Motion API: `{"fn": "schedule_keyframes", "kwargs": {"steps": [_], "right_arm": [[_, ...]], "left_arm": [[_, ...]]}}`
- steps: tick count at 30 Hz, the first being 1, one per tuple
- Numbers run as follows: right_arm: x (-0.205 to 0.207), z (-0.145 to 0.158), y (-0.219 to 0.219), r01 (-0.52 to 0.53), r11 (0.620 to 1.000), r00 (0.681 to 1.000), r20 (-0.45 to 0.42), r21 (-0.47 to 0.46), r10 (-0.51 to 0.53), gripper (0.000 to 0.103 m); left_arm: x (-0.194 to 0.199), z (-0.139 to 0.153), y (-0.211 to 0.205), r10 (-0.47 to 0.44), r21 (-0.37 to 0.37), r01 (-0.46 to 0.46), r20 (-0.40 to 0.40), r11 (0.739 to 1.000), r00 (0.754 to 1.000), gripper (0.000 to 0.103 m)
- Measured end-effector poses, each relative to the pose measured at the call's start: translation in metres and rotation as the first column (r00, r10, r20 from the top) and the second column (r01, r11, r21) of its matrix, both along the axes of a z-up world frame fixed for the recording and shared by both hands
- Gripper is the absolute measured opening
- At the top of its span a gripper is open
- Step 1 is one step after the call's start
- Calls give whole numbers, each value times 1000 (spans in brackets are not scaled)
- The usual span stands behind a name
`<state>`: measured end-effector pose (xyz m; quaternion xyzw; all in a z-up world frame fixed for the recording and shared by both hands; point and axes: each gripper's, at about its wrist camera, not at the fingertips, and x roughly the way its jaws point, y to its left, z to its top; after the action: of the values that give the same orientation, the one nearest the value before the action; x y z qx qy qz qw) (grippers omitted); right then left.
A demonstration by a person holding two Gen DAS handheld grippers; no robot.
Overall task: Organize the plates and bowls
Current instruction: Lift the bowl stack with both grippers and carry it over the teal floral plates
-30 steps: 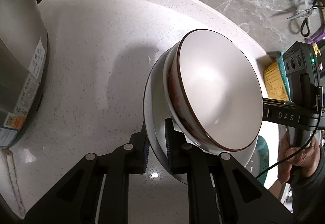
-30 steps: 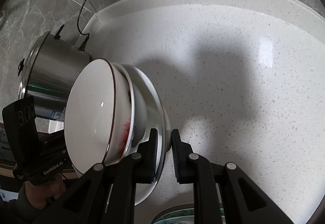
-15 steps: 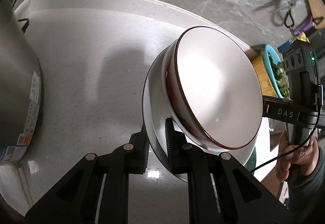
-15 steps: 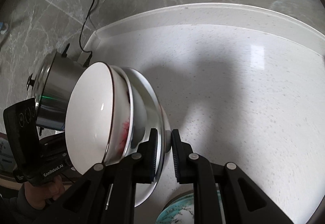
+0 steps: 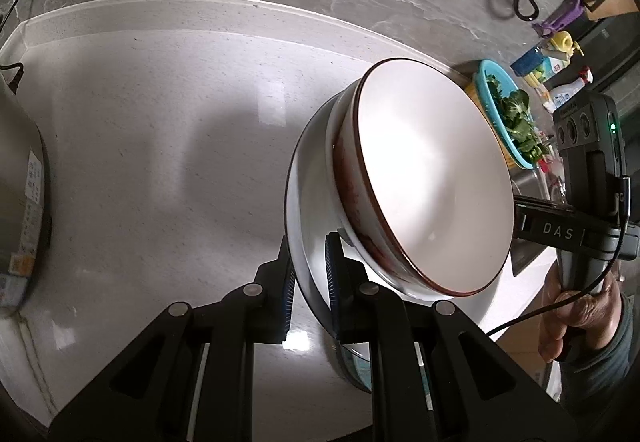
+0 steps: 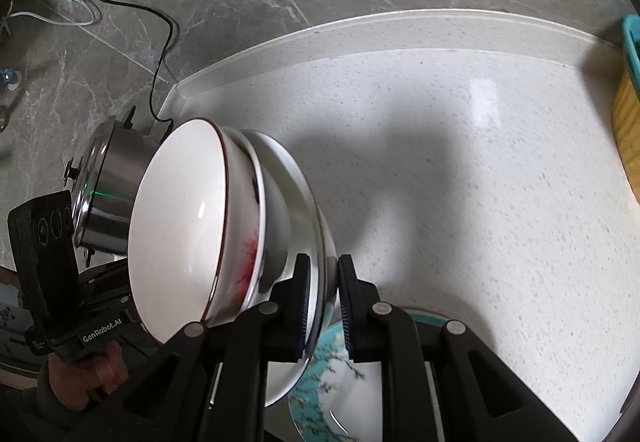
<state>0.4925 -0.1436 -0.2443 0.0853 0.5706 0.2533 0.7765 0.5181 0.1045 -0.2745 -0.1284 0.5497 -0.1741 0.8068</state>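
Between our two grippers hangs the nested stack of white bowls point(image 5: 424, 185): left gripper point(image 5: 310, 282) and right gripper point(image 6: 323, 302) each clamp opposite rims of the outermost white bowl point(image 6: 296, 226). Directly below the right gripper sits the teal floral plate point(image 6: 340, 382) on the speckled white surface point(image 6: 460, 161), likely our landing spot.

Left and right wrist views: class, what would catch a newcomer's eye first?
A nested stack, a white brown-rimmed bowl in a wide white plate, hangs above the speckled white countertop, pinched at opposite rims by the left gripper and right gripper. A teal floral plate lies below, and a steel pot stands behind.
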Motion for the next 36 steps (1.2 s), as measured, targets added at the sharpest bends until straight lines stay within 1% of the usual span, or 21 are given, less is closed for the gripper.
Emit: {"fn": "schedule_keyframes", "kwargs": {"steps": [7,15,19,24,34,36], "right_arm": [[-20,-8,-30,-5,1000,1000,-11,14,6,18],[-47,-23,-68,8,1000,1000,-28,27,-7,19],[-58,-29,-82,9,1000,999,-32,20,-9,19],[-70,-46,-93,12,1000,998,-55,18,-11,19],[-79,-76,-98,9,1000,996,-88,0,-9,19],[-79,-81,-97,13,1000,995,-95,-1,-13,19]], "left_arm": [[-31,-1,-36,6,13,-6,-9,1000,1000,11],[-66,-17,-75,-3,16,3,-22,1000,1000,11],[-83,-31,-99,-15,15,15,-39,1000,999,11],[-100,-49,-114,-16,21,17,-64,1000,998,11],[-123,-84,-119,-14,50,19,-92,999,996,11],[-122,-89,-123,-12,54,17,-93,998,996,11]]}}
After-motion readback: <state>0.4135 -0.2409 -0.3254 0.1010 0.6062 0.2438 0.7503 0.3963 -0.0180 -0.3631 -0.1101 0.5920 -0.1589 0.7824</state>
